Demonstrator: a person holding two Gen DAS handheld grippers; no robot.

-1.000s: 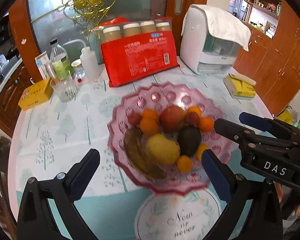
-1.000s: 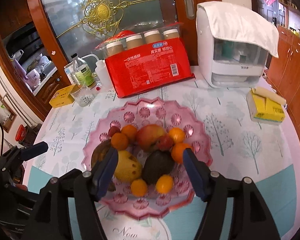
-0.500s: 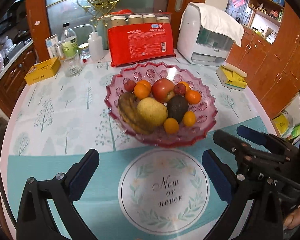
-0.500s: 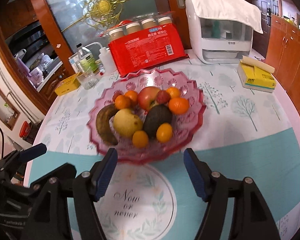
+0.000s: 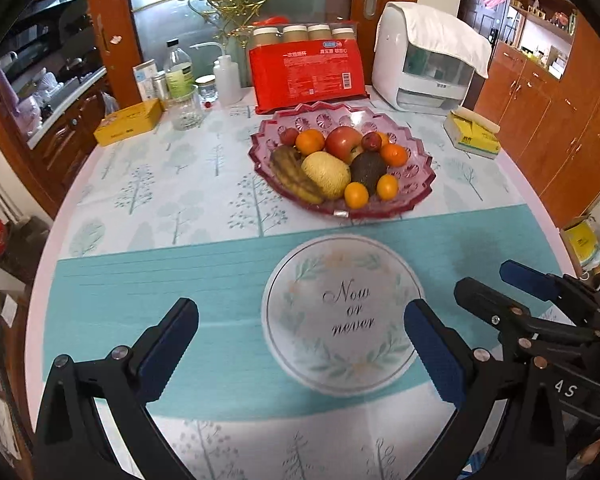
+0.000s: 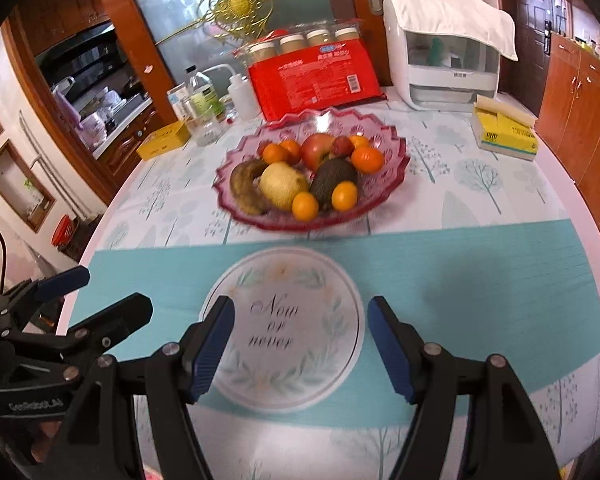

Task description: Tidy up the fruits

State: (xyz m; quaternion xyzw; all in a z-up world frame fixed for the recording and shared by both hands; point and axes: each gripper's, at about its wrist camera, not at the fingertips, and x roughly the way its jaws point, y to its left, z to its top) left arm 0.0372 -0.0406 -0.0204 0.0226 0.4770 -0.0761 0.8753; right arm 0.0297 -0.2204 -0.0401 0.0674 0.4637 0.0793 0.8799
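A pink glass fruit bowl (image 5: 416, 196) (image 6: 392, 176) stands past the middle of the round table. In it lie a brown banana (image 5: 295, 178), a yellow pear (image 5: 326, 174), a dark avocado (image 5: 368, 168), a red apple (image 5: 344, 142) and several oranges (image 5: 356, 195). My left gripper (image 5: 300, 320) hangs open over the near part of the table, well short of the bowl, with nothing between its fingers. My right gripper (image 6: 300, 320) is open and empty too, over the round "Now or never" print (image 6: 283, 328). Each gripper shows at the edge of the other's view.
Behind the bowl stand a red pack of paper cups (image 5: 306, 76), a white appliance under a cloth (image 5: 428, 56), bottles and a glass jar (image 5: 185, 108). A yellow box (image 5: 127, 122) lies at the back left, a yellow tissue pack (image 5: 474, 134) at the right. Wooden cabinets (image 5: 560, 112) flank the table.
Both grippers have pulled back from over the bowl toward the near table edge. The bowl now sits farther off, and the round print has come into view beneath them.
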